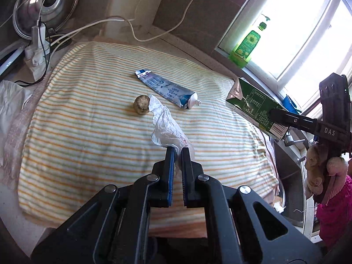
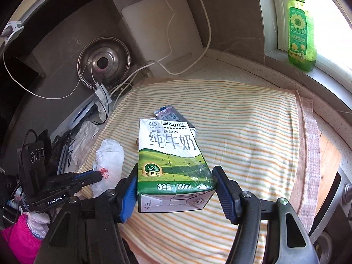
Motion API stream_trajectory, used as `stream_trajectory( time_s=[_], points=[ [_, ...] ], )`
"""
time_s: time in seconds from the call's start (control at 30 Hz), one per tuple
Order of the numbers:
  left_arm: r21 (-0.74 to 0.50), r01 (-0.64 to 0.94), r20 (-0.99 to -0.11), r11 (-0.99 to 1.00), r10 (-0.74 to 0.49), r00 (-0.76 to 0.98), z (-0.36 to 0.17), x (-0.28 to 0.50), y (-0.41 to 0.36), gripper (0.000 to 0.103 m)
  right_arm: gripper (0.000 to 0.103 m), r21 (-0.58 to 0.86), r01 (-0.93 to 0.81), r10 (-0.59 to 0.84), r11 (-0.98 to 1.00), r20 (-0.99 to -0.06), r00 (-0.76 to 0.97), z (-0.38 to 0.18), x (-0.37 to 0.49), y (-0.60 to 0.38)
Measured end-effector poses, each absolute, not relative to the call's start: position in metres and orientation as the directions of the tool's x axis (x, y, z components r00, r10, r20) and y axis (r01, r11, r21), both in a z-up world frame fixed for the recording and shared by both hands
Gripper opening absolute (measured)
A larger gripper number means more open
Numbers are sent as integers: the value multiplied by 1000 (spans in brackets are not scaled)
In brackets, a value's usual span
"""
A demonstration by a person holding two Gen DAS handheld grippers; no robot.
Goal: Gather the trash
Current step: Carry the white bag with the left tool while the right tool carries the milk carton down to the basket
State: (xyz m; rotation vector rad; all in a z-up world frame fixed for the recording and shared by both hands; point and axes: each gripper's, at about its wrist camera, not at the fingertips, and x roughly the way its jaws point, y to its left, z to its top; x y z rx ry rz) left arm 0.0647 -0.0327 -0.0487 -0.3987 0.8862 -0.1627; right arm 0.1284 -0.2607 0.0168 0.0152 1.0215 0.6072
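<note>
My left gripper [image 1: 178, 150] is shut on a crumpled white plastic bag [image 1: 167, 127] and holds it above the striped cloth [image 1: 88, 132]. A squeezed toothpaste tube [image 1: 167, 90] and a small brown ball-like lump [image 1: 141, 107] lie on the cloth beyond it. My right gripper [image 2: 176, 189] is shut on a green and white milk carton [image 2: 171, 160], held above the cloth [image 2: 253, 143]; the carton [image 1: 257, 107] also shows at the right in the left wrist view. The bag [image 2: 109, 160] and left gripper [image 2: 96, 177] show at the left in the right wrist view; the tube [image 2: 167, 113] peeks out behind the carton.
A green soap bottle [image 2: 301, 28] stands on the windowsill. A metal pot lid [image 2: 103, 61], a white cutting board [image 2: 162, 24], chargers and white cables [image 2: 101, 92] sit at the back. A sink [image 1: 290, 176] lies right of the cloth.
</note>
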Motion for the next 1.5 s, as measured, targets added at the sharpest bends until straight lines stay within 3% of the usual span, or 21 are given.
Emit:
stream_trajectory(
  time_s=[0.67, 1.5],
  points=[
    [-360, -91, -753, 928, -232, 616, -64, -53, 12, 4, 66, 329, -475, 500, 816, -814, 295, -3, 4, -217],
    [-319, -208, -863, 924, -193, 466, -163, -134, 32, 4, 66, 301, -549, 421, 780, -901, 103, -92, -76, -152]
  ],
)
